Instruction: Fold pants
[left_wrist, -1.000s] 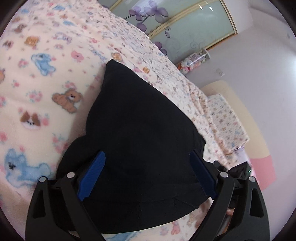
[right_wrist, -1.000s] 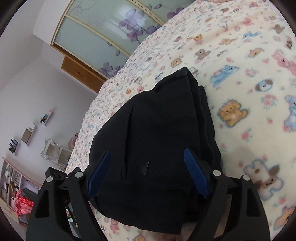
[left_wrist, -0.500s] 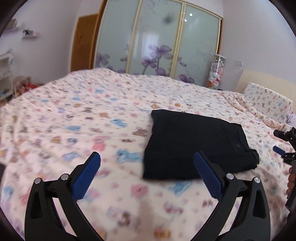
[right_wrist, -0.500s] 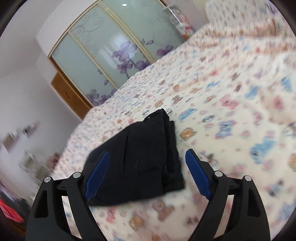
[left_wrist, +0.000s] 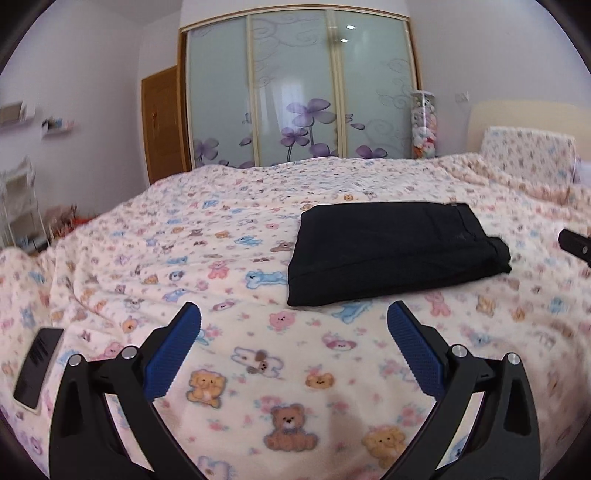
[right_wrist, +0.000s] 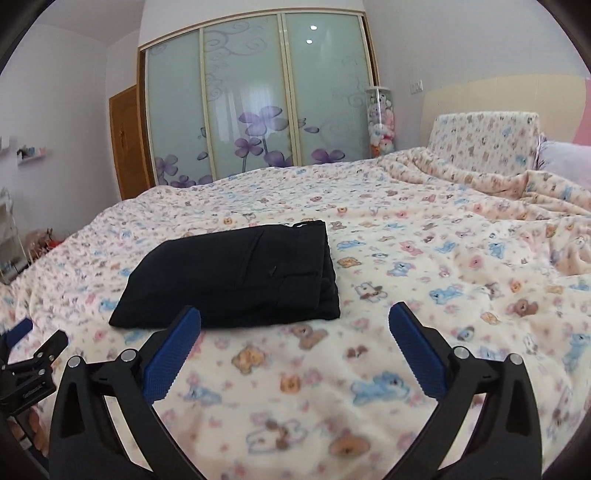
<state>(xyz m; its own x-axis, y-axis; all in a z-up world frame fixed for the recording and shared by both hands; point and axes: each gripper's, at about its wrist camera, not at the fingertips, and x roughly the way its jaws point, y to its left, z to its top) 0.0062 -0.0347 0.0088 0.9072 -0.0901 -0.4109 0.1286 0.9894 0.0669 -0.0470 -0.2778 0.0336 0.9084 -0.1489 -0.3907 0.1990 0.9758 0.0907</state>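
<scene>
Left hand-held gripper (left_wrist: 293, 325): jaws spread wide, nothing between the blue pads; its jaws have just been opening. It points forward and slightly down over the bed (left_wrist: 229, 354), drawn clear of the garment, wrist level so both fingers sit at even height.

Pants (left_wrist: 391, 251): black, folded into a compact rectangle, lying flat on the teddy-print blanket near the middle of the bed, ahead of both tools and touching neither. Judged soft and limp, light, several layers thick; likely to sag and unfold if lifted by one corner. The waistband edge, on the right in the left wrist view, looks the firmest part. A hold would best take all layers at a folded edge, one tool at each end. The fold looks complete.

Right hand-held gripper (right_wrist: 294, 325): also gaping, empty; its jaws have just been opening. Same forward, slightly downward aim, level, with the pants ahead and left of it. The left tool's tip shows at the left margin of its view.
</scene>
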